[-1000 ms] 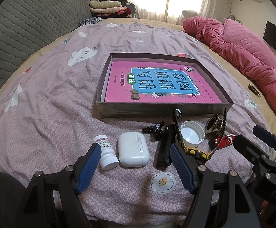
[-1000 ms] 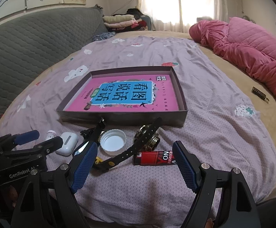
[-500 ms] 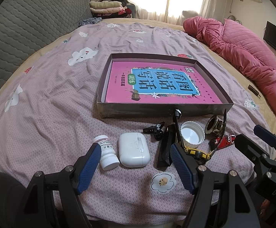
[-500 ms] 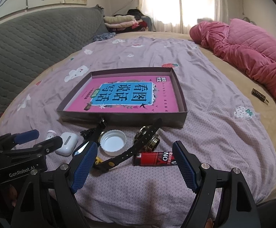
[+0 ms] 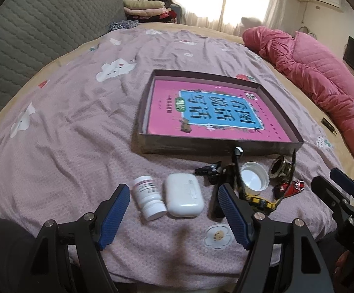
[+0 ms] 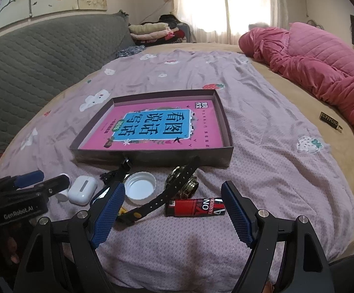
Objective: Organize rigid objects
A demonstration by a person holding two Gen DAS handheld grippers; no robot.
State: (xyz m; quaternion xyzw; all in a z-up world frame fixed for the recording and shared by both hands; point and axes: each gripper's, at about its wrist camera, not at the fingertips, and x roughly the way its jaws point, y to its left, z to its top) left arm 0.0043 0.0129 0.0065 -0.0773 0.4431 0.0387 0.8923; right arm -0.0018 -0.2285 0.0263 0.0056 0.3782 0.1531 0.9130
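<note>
A shallow dark box with a pink book inside lies on the purple bedspread. In front of it lie a white pill bottle, a white earbud case, a white cap, a black clip, a watch with a black strap, a red lighter and a small yellow-and-black tool. My left gripper is open and empty just short of the bottle and case. My right gripper is open and empty just short of the strap and lighter.
A pink quilt lies along the right of the bed. A grey padded headboard stands at the left. A small dark tag lies on the tan sheet at the right. Folded clothes sit at the far end.
</note>
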